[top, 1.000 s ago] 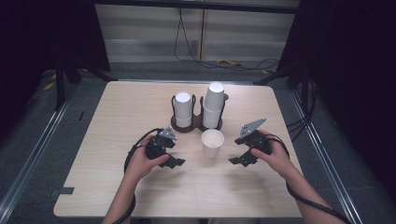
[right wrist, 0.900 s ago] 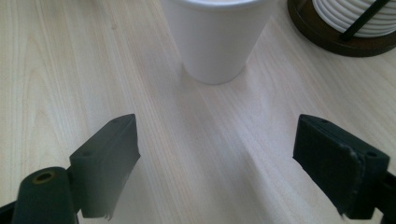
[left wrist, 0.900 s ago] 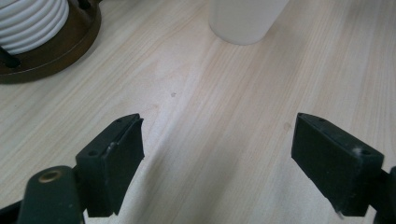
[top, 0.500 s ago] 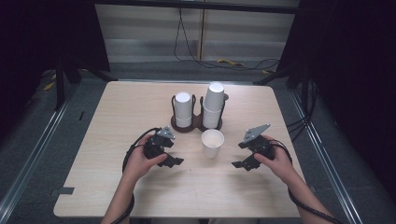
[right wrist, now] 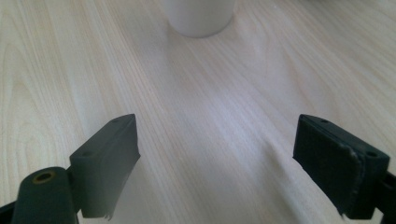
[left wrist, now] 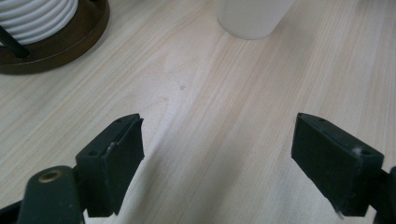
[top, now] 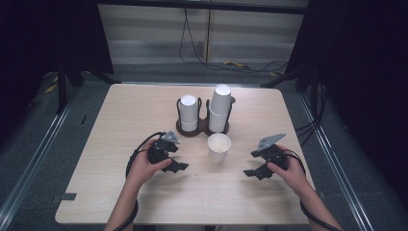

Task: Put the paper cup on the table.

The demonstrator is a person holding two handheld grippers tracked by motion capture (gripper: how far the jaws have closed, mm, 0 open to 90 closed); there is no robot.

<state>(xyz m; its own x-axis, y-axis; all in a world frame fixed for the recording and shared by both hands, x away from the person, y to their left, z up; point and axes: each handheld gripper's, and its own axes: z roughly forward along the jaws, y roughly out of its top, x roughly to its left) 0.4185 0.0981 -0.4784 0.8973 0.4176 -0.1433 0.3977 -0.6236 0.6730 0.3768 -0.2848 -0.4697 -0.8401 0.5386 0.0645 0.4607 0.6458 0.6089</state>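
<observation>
In the high view, the left tongs (top: 177,166) and the right tongs (top: 251,172) rest low over the pale wooden worktop (top: 120,115), each held in a hand, their tips turned inward toward one another. A single white paper cup (top: 219,147) stands upright with its mouth up between the two tongs, a little beyond their tips and apart from both. Just beyond the cup sits a dark cup holder (top: 202,126) with two posts: the stack of cups (top: 188,112) nearer the left tongs is short, the stack (top: 220,109) nearer the right tongs is taller, both upside down.

In the left gripper view, the left tongs (left wrist: 219,154) stand wide apart with nothing between the jaws but bare wood. The paper cup (left wrist: 254,18) stands ahead of them and toward the right jaw, well clear. The cup holder's brown base (left wrist: 60,51) lies ahead past the left jaw, with ribbed white cup rims on it.

In the right gripper view, the right tongs (right wrist: 217,154) are likewise spread wide and empty. The paper cup (right wrist: 198,16) stands straight ahead, slightly toward the left jaw, not touched.
</observation>
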